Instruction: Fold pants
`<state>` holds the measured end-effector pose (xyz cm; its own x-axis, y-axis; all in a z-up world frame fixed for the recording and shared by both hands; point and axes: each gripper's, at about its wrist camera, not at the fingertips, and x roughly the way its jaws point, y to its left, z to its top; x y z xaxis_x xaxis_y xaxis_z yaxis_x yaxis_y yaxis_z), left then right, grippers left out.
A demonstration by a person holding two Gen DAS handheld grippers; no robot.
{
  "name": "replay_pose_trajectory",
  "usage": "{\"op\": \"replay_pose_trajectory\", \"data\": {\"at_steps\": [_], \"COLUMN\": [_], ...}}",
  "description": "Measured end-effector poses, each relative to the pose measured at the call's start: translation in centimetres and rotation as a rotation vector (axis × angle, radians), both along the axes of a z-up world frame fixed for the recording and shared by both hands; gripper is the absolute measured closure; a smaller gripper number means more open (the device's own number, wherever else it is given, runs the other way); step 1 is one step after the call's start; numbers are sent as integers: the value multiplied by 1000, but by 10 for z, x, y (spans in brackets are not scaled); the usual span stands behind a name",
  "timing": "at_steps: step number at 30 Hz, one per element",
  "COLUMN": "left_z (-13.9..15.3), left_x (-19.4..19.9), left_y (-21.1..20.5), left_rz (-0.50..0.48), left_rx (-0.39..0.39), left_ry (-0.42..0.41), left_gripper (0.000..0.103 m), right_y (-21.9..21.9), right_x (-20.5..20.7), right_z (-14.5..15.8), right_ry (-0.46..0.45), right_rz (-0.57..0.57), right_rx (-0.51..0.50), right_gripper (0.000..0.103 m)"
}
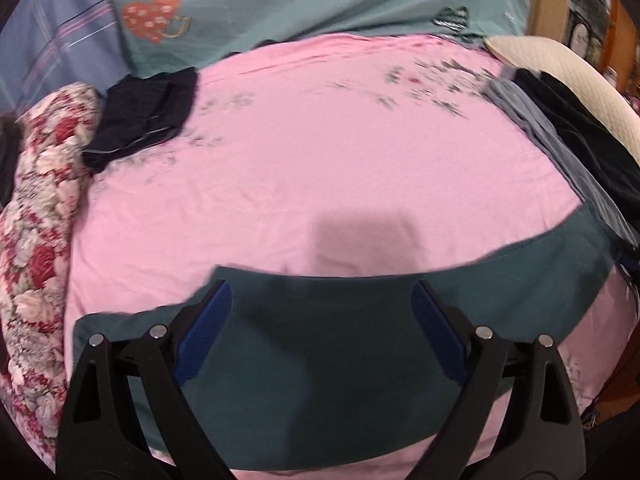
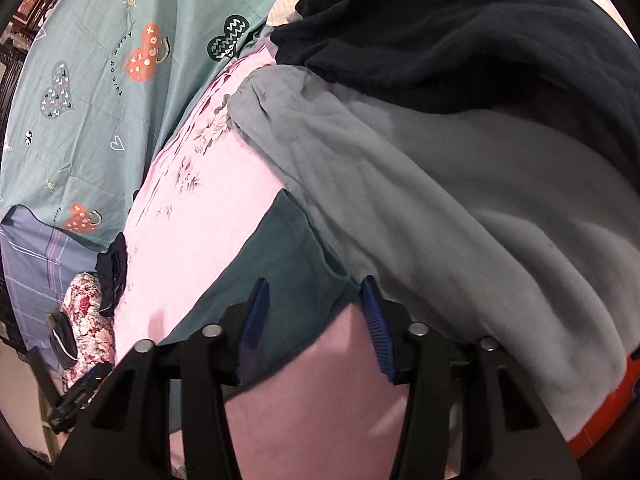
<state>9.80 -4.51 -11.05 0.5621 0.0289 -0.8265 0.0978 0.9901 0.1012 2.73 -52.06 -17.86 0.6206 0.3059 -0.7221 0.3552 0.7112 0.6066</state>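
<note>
The teal pants point(image 1: 320, 360) are lying flat on the pink sheet point(image 1: 320, 140), apparently folded partway. My left gripper point(image 1: 322, 300) is hovering wide open over them; my right gripper point(image 2: 314, 300) is hanging part-open, unclamped, at their end beside the grey garment point(image 2: 460, 200).

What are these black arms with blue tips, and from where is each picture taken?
They are two hand-held claws that a person uses to fold pants. Each claw carries a wide-angle camera looking forward along its fingers, so each picture shows its own claw at the bottom. The left claw is wide open above a flat dark green cloth lying on the pink sheet. The right claw is also open, over the edge of the same green cloth, beside a grey garment with a black garment on top. Neither claw holds anything. A small dark folded garment lies farther back.
</note>
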Motion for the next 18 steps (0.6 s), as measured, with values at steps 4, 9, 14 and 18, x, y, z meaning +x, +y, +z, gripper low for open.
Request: {"op": "replay_pose_trajectory", "data": {"at_steps": [4,9,14,18], "left_z": [-5,-41,-72,-44], "left_x": [-6,-26,-38,-40], "left_y": [37,54,73,54], "left_rz": [82,96,192,113], "left_rx": [-12,65,24,-15], "left_ry": [36,76,181,97], "left_gripper": [11,11,11,11], "right_y": [-7,-2,7,30], "right_x": [1,-2,6,19], "right_z": [-8,10,39,76], "right_ry": [38,-1,-70,-144], "right_rz": [-46,-49,-26,64], "right_rx": [1,7,14,-12], "right_gripper": [94,96,96,96]}}
